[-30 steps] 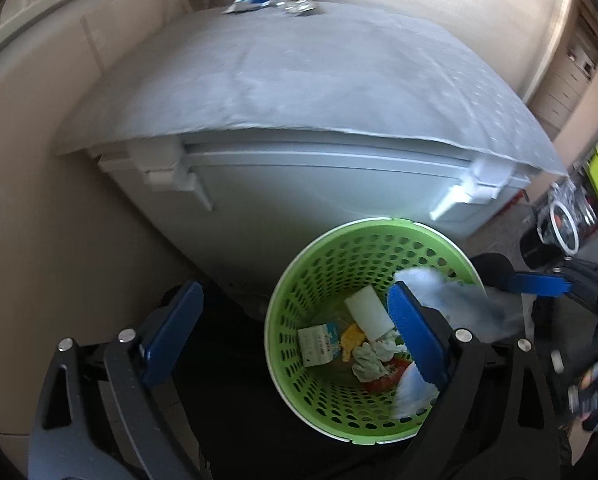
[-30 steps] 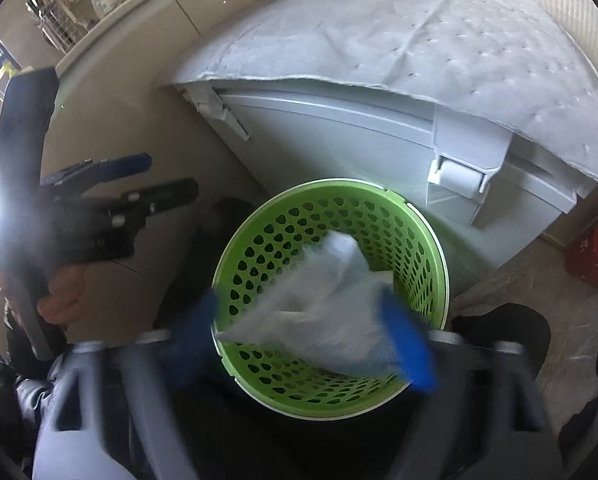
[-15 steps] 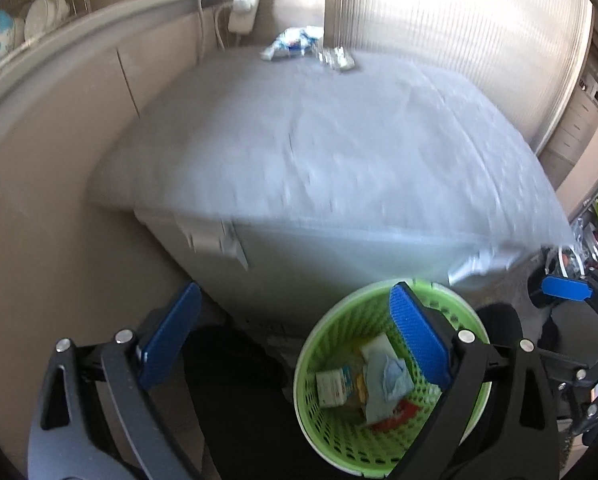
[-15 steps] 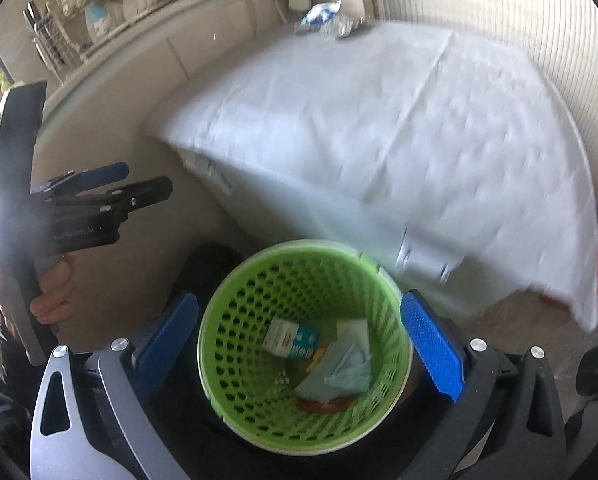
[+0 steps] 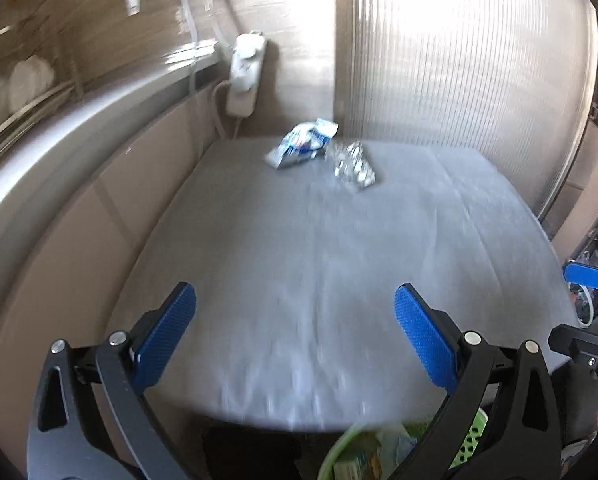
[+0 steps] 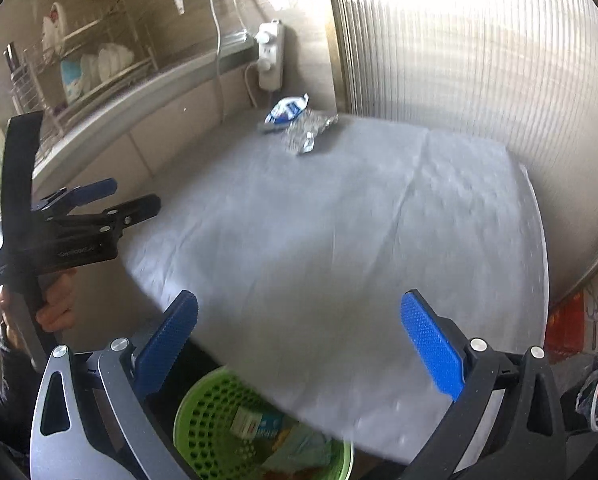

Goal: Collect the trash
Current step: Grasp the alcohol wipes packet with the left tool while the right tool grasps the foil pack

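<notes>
A blue-and-white wrapper [image 5: 301, 143] [image 6: 286, 110] and a crinkled silver foil wrapper [image 5: 351, 164] [image 6: 307, 133] lie at the far end of the grey cloth-covered chest top [image 5: 331, 264] [image 6: 339, 240]. The green perforated basket [image 6: 215, 420] [image 5: 473, 436] stands on the floor below the near edge, holding a small carton and crumpled paper. My left gripper [image 5: 295, 332] is open and empty above the near part of the cloth; it also shows in the right wrist view [image 6: 115, 200]. My right gripper [image 6: 299, 344] is open and empty over the basket and the cloth's near edge.
A white power strip [image 5: 245, 72] hangs on the back wall. A dish rack with plates [image 6: 87, 68] stands on the counter at left. A ribbed translucent panel [image 6: 479, 60] lines the right side. Clutter sits on the floor at far right [image 5: 591, 280].
The right gripper let a pale plastic bag fall into the basket. Both grippers then rose and tilted up from the basket toward the chest top; both stay open.
</notes>
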